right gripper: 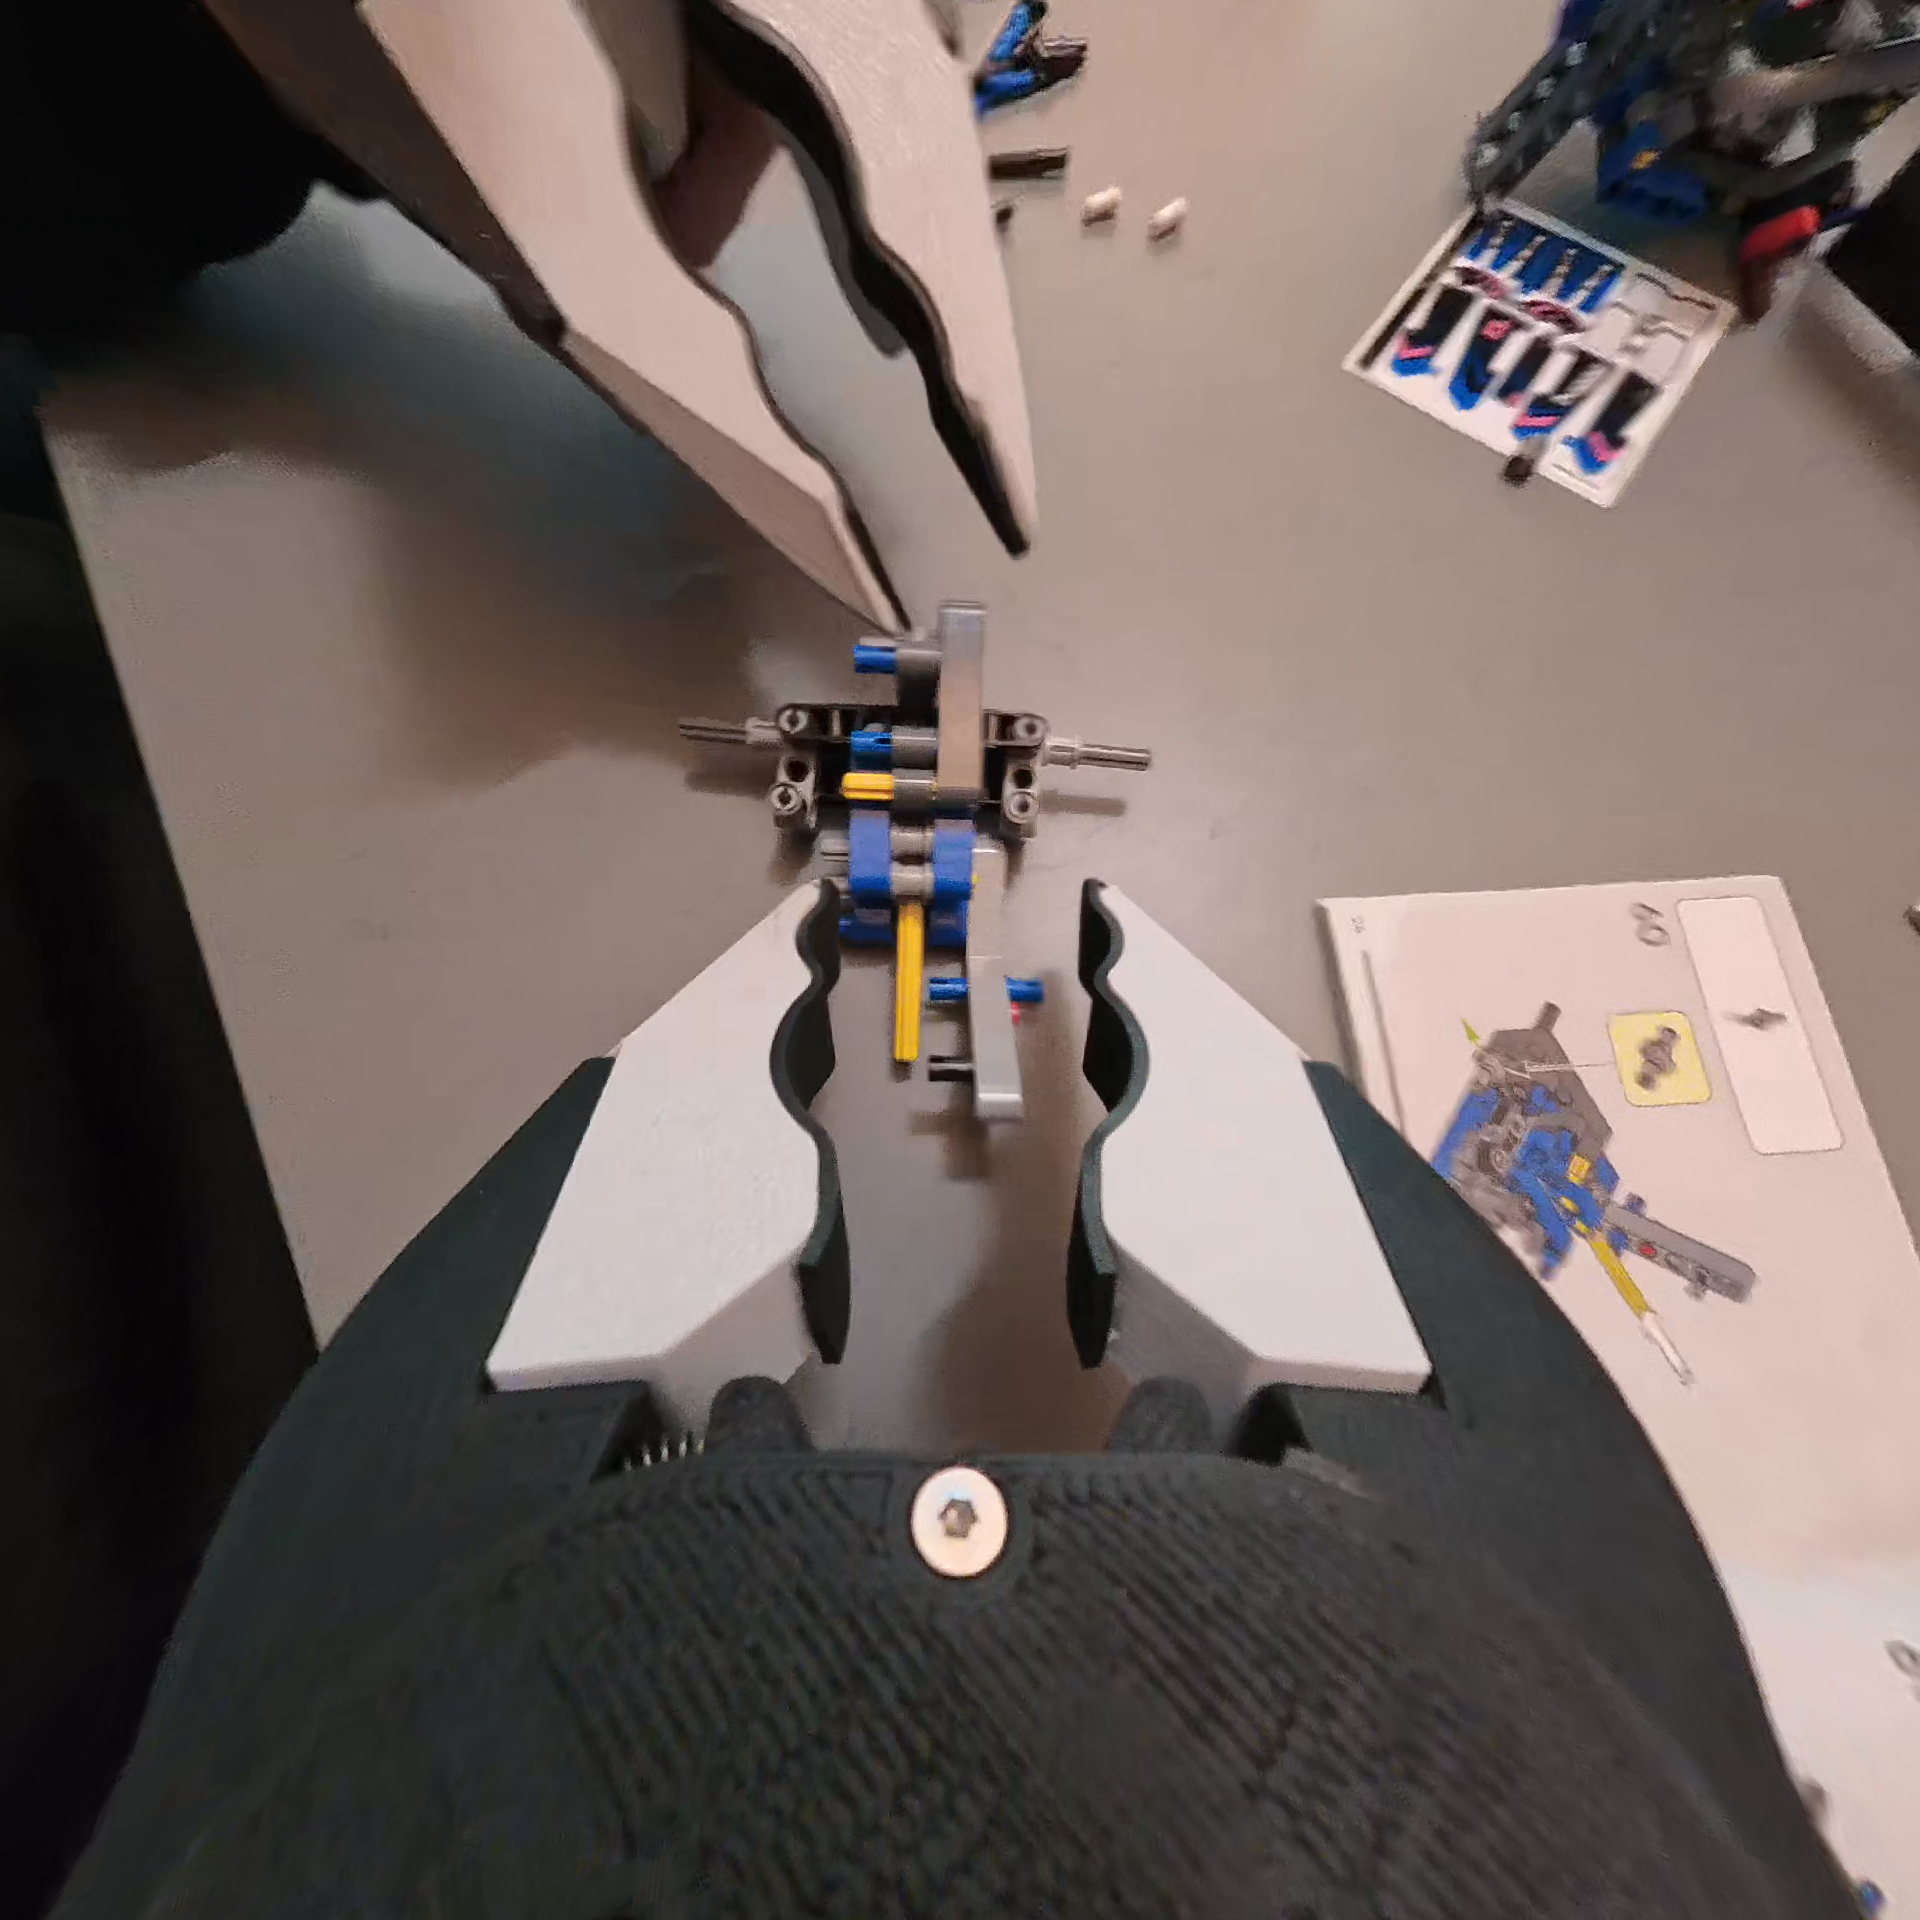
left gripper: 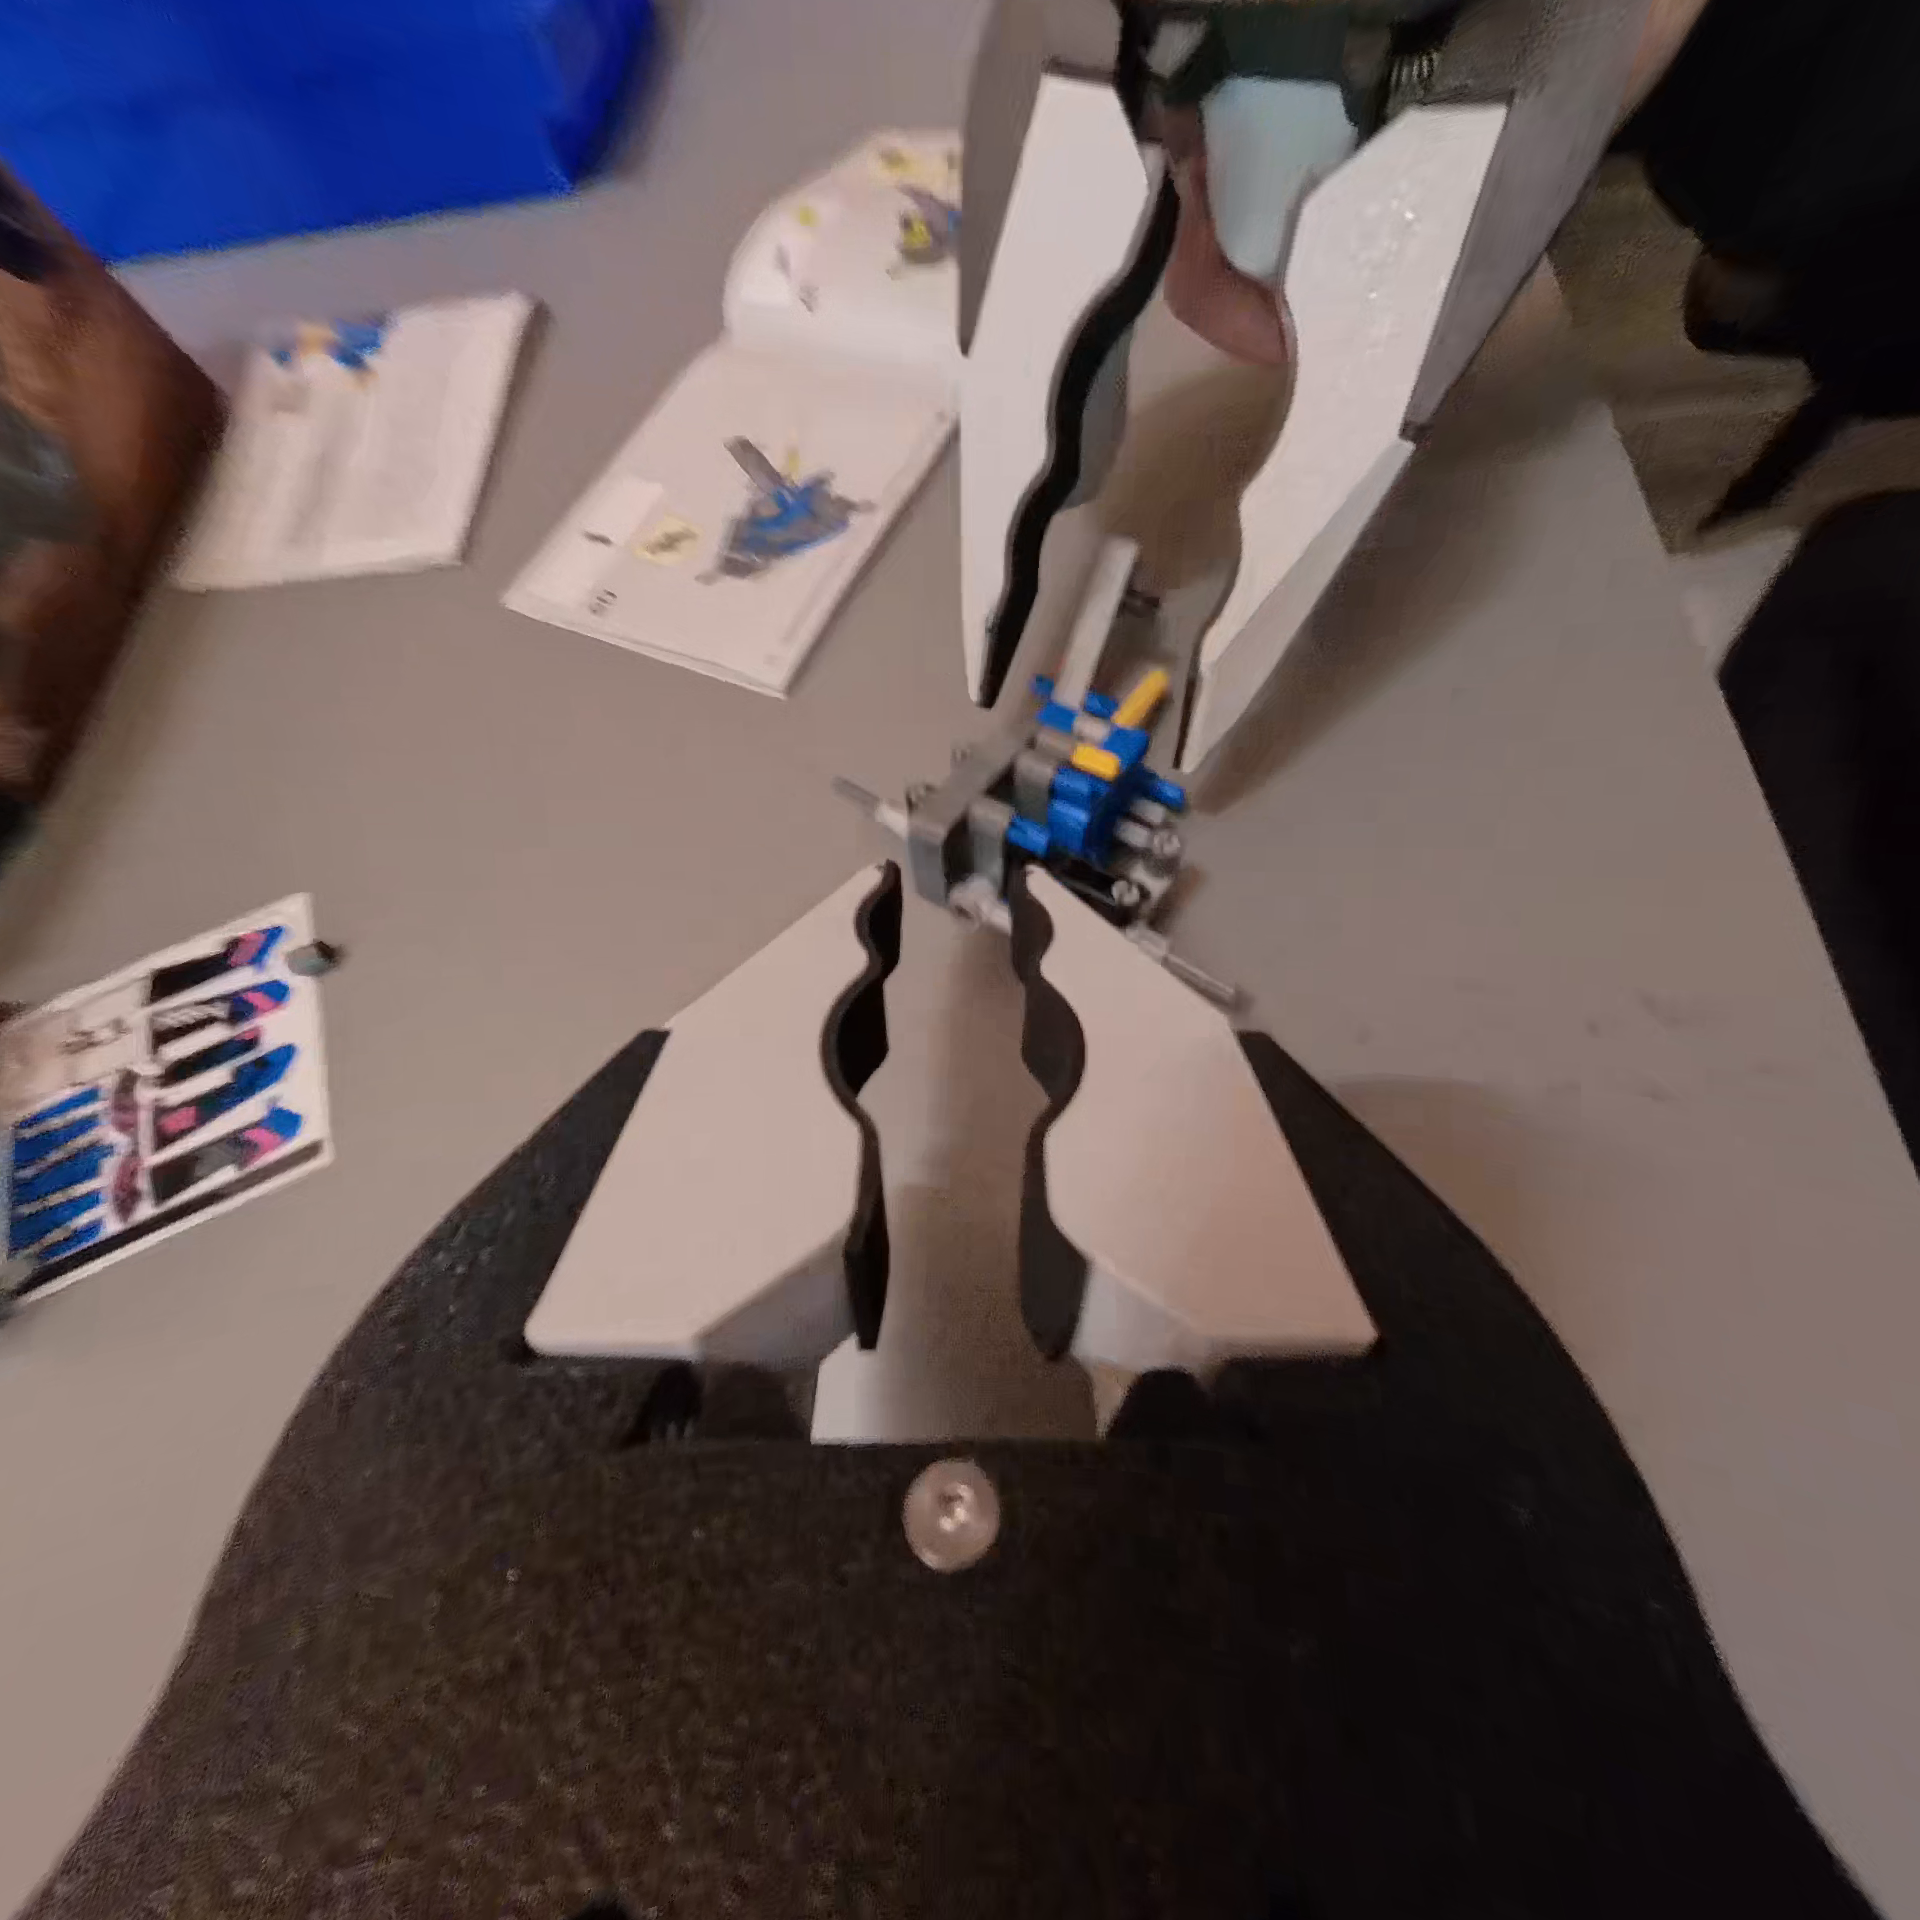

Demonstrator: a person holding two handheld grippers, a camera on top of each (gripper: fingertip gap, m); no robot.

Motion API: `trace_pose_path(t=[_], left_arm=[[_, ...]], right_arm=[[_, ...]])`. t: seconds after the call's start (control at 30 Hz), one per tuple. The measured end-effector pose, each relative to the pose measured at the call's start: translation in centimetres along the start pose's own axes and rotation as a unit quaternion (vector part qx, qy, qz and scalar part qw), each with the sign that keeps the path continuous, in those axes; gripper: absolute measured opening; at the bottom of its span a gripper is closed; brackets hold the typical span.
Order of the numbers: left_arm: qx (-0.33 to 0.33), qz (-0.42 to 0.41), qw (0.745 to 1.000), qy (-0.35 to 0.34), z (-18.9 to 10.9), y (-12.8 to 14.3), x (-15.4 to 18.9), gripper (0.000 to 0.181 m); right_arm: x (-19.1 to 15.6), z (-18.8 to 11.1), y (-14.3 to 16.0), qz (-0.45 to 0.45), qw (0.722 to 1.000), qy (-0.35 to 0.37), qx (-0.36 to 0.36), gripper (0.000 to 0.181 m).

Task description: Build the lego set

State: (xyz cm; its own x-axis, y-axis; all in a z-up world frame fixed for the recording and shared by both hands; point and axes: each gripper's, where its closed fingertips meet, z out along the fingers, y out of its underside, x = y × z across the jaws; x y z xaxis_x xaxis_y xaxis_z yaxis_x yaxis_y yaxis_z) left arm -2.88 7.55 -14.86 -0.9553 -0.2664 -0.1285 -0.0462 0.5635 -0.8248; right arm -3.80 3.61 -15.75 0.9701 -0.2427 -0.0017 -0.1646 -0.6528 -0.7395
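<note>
A small lego assembly (left gripper: 1049,800) of grey frame, blue connectors and a yellow axle lies on the grey table (left gripper: 520,790). It also shows in the right wrist view (right gripper: 914,790), with a long grey beam (right gripper: 992,1029) and the yellow axle (right gripper: 907,987) pointing toward me. My left gripper (left gripper: 961,883) is open, its tips right at the frame's end; one tip seems to touch it. My right gripper (right gripper: 956,894) is open and its fingers straddle the beam and axle end without closing on them. Each gripper shows in the other view, right (left gripper: 1091,717) and left (right gripper: 956,587).
An open instruction booklet (left gripper: 727,520) (right gripper: 1610,1143), a sticker sheet (left gripper: 156,1091) (right gripper: 1538,353) and a leaflet (left gripper: 364,436) lie on the table. A blue container (left gripper: 312,104) and a partly built model (right gripper: 1714,104) stand farther off. Loose small pieces (right gripper: 1132,208) lie beyond. The table edge (right gripper: 156,831) is close. The gap from one gripper's tips to the other's is roughly 5 cm.
</note>
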Motion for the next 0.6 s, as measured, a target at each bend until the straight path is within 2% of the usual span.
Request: trace_pose_path(t=[0.1, 0.23, 0.37, 0.47, 0.6], left_arm=[[-0.026, 0.000, 1.000, -0.002, 0.2, 1.3, 0.0, 0.007], [-0.023, -0.031, 0.999, -0.011, -0.4, 2.2, 0.2, 0.001], [-0.011, -0.061, 0.997, -0.041, -1.3, 2.7, -0.2, 0.005], [0.036, -0.073, 0.991, -0.103, -3.0, 1.7, -1.9, 0.008], [0.105, -0.103, 0.974, -0.170, -6.0, 0.6, -4.0, 0.007]], right_arm=[[-0.7, 1.1, 0.3, -0.024, 0.999, -0.022, -0.012, 0.034], [-0.8, 1.7, -0.6, -0.083, 0.996, -0.041, -0.001, 0.025], [-0.4, 2.2, -1.7, -0.108, 0.991, -0.077, 0.013, 0.025], [0.2, 2.2, -3.2, -0.120, 0.987, -0.102, 0.044, 0.025], [1.3, 1.3, -5.8, -0.089, 0.980, -0.132, 0.118, 0.025]])
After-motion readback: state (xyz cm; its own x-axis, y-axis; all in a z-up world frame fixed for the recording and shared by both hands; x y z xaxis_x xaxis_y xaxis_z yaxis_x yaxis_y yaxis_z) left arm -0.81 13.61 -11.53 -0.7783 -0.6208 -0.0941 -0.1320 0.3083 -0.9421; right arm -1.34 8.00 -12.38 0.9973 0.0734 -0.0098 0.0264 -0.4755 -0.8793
